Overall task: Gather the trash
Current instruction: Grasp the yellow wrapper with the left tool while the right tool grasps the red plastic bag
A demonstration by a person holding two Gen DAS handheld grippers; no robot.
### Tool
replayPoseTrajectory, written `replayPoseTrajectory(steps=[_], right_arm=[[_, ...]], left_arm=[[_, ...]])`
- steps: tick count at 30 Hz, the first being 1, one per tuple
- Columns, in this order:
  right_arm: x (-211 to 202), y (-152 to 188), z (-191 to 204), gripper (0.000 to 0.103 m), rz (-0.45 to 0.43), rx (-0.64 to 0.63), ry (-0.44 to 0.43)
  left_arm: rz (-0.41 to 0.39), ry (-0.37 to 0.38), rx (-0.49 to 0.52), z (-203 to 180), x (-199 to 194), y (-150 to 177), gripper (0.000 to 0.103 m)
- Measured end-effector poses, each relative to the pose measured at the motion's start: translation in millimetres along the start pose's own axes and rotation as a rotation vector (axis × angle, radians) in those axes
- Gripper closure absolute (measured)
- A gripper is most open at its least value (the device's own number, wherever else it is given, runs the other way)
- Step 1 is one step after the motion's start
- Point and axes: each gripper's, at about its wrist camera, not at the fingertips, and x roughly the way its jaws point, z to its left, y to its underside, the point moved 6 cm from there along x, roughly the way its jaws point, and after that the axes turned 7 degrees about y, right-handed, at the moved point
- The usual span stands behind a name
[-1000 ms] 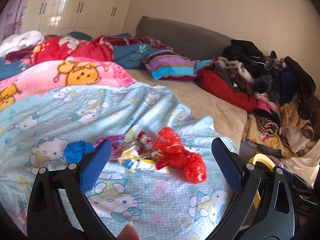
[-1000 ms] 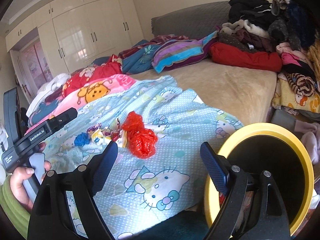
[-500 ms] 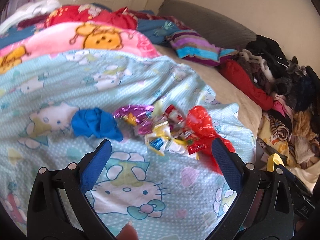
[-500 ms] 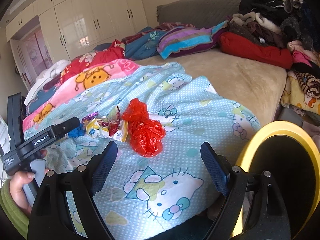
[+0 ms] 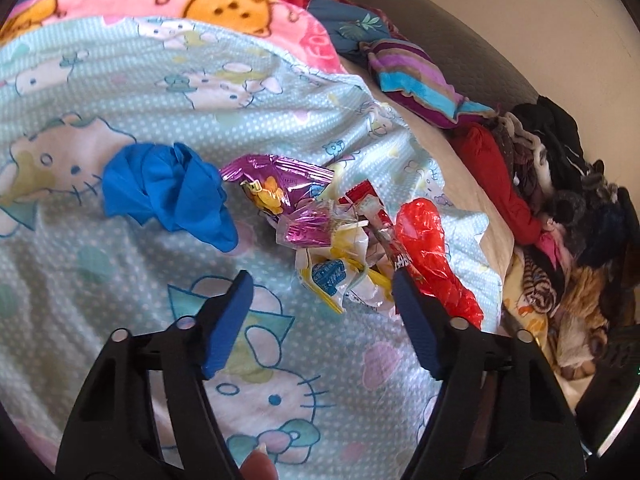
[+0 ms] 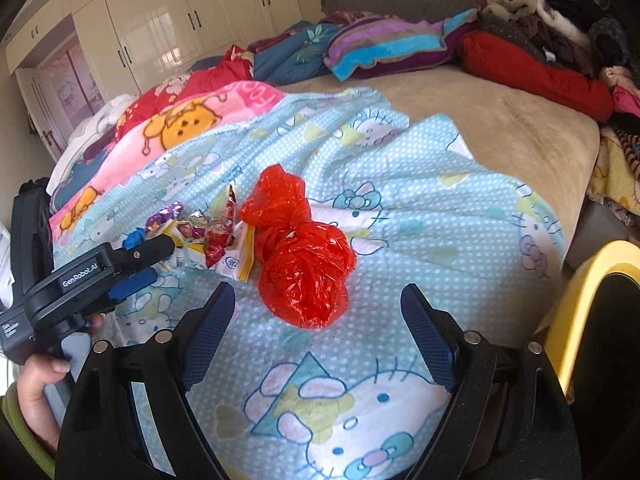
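A heap of trash lies on the light blue cartoon-cat blanket: a crumpled red plastic bag, a purple foil wrapper, a white and yellow wrapper and a balled blue glove. My left gripper hangs low over the wrappers. Its jaws are closing with the white and yellow wrapper between the tips, and the pads do not press on it. My right gripper stands open just short of the red bag, with nothing held.
A yellow-rimmed black bin stands at the bed's right edge. A pink cartoon blanket and striped pillow lie further back. A pile of clothes fills the right. White wardrobes line the far wall.
Both grippers have come down and closer to the trash heap. The left jaws have narrowed and now frame the white and yellow wrapper. The right gripper now faces the red bag up close.
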Motion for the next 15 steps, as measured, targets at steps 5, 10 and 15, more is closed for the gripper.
replayPoseTrajectory(steps=[5, 10, 15], right_arm=[[17.9, -2.6, 7.8, 0.025, 0.033, -0.002, -0.008], [30.9, -2.0, 15.0, 0.055, 0.068, -0.009, -0.029], [19.7, 4.1, 10.6, 0.082, 0.047, -0.005, -0.039]], left_arm=[[0.007, 0.007, -0.042, 5.7, 8.4, -1.1, 0.047], [0.011, 0.027, -0.071, 6.5, 13.2, -4.2, 0.054], [0.029, 0.055, -0.095, 5.8, 18.5, -4.2, 0.068]])
